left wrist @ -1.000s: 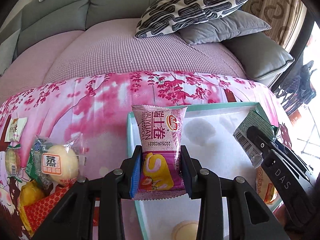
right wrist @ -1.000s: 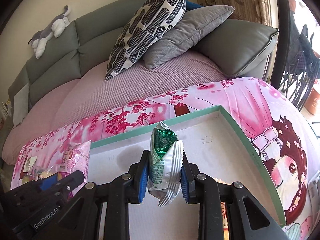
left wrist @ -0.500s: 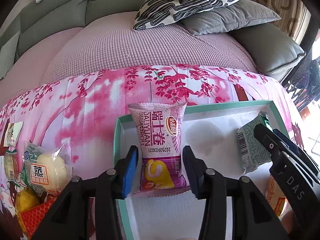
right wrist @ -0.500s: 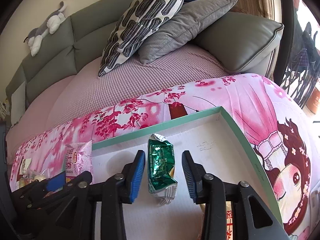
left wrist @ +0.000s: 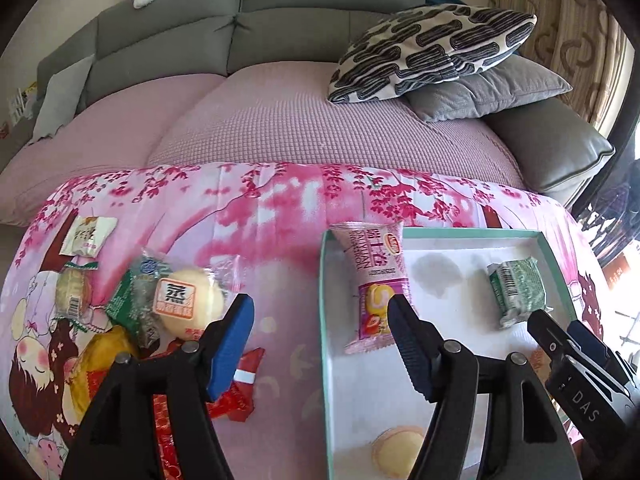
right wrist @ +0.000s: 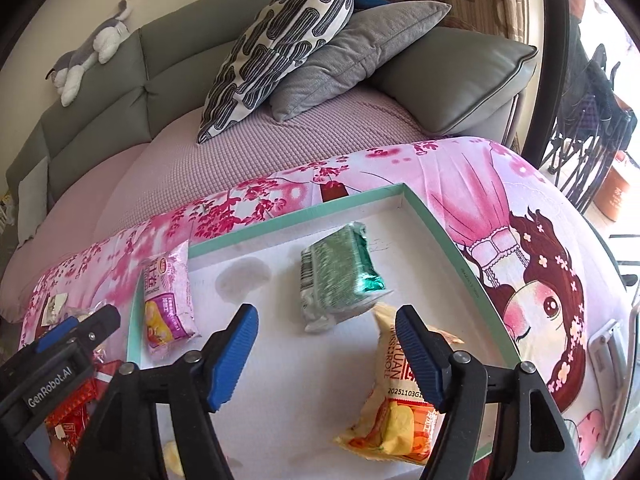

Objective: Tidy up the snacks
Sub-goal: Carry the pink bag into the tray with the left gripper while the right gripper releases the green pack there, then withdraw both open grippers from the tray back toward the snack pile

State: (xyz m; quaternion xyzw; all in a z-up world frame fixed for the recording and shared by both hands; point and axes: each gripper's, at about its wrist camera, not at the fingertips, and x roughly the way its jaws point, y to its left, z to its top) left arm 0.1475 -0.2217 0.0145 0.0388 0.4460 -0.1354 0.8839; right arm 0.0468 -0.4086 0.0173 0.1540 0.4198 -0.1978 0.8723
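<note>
Both grippers spread wide, holding nothing: left gripper (left wrist: 320, 344), right gripper (right wrist: 326, 350). Pink roll pack (left wrist: 374, 286) lies in the tray (left wrist: 554, 254) at its left wall; green pack (right wrist: 340, 276) lies flat mid-tray, yellow pack (right wrist: 394, 396) just beside it. Step judged: between placements. Next calls for fetching from the loose pile, e.g. the bun pack (left wrist: 186, 304), crinkly clear wrap, on the table cloth left of the tray.

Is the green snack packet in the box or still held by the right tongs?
In the box. The green packet lies on the box floor, clear of the open right tongs.
</note>
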